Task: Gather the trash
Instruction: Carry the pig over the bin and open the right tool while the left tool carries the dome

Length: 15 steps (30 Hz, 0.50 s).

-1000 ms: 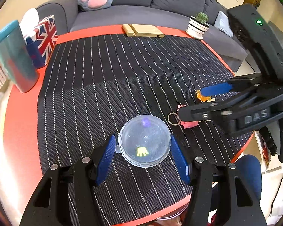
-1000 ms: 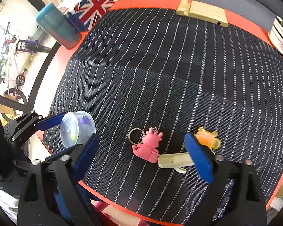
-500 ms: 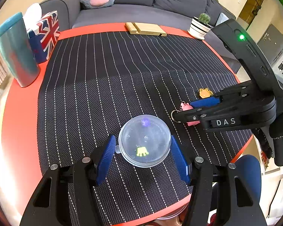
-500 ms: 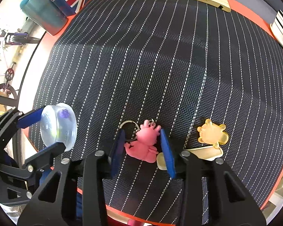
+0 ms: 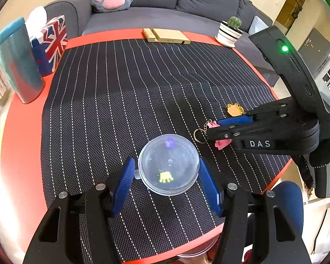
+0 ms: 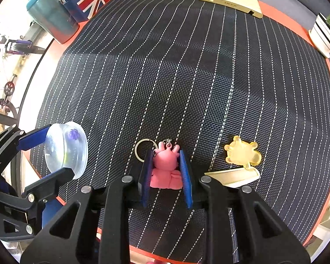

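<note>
My left gripper is shut on a clear round plastic container with a small purple piece and a yellow piece inside; it also shows in the right wrist view. My right gripper is shut on a pink pig keychain with a metal ring, low over the black striped mat. In the left wrist view the right gripper holds the pink keychain just right of the container. A yellow bear-shaped tag and a cream plastic piece lie to the right.
A teal tumbler and a Union Jack tissue box stand at the left edge. A wooden stand and a potted cactus sit at the far edge of the red table. A grey sofa lies beyond.
My right gripper moved in over the pink keychain and closed its fingers on it. My left gripper kept hold of the clear container.
</note>
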### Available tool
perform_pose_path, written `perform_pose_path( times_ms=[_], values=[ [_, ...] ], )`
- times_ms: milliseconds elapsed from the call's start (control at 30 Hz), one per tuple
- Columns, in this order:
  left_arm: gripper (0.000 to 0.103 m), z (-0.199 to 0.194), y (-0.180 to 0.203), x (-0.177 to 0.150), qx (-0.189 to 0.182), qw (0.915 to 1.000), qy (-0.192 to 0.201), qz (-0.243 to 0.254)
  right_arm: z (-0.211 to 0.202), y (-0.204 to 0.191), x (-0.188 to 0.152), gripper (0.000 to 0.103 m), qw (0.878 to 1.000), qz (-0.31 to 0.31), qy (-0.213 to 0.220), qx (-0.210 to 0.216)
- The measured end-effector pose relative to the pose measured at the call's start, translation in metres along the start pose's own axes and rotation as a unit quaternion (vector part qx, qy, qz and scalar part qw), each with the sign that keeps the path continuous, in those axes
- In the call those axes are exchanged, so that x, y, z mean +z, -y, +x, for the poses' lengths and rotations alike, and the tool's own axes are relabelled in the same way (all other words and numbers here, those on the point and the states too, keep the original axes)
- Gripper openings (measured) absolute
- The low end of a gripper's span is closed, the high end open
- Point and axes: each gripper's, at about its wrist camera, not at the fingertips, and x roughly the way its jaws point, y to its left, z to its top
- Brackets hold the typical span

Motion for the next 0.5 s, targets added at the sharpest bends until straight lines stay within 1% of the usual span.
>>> perform_pose_path(
  times_ms=[200, 500],
  values=[
    [0.058, -0.010, 0.005, 0.000, -0.003, 0.9999, 0.011, 0.004, -0.024, 0.001, -0.011, 0.024, 1.000, 0.000, 0.030, 0.008],
    [0.058, -0.032, 0.023, 0.000, -0.010, 0.9991, 0.037, 0.019, -0.070, -0.005, -0.030, 0.024, 0.996, 0.000, 0.081, 0.030]
  ],
)
